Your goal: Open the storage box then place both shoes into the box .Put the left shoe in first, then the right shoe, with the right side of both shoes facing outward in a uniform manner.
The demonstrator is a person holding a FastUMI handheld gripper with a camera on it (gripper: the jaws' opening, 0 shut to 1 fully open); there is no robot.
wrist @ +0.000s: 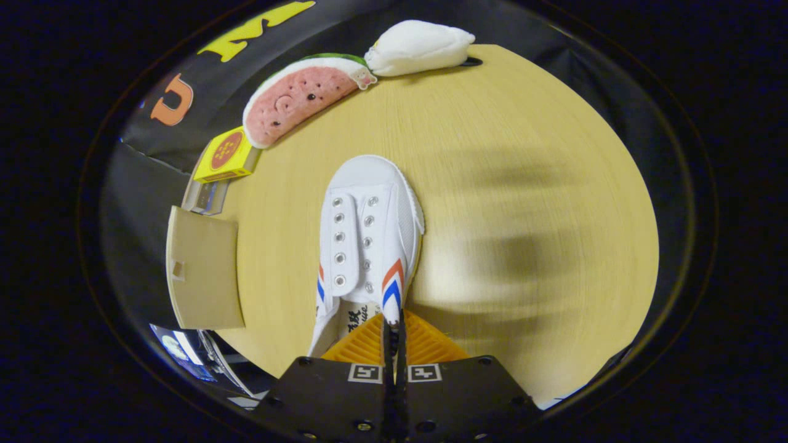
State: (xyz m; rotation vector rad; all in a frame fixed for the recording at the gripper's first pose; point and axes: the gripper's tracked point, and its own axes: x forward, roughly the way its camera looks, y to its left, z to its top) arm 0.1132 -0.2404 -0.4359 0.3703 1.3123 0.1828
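We had the gripper [394, 329] pinched on the collar of the shoe [368, 246], over the table [523, 184]. So thin a hold could slip, twisting it before the box [203, 271].

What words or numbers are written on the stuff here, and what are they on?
On the insole of the white shoe: dark printed writing, partly hidden behind the claw, which is shut on the shoe's side; too small to read.
On the yellow box: a round red emblem, too blurred to read.
On the claw's body: two square markers, patterns only, no words.
Nothing can be quoted for sure.
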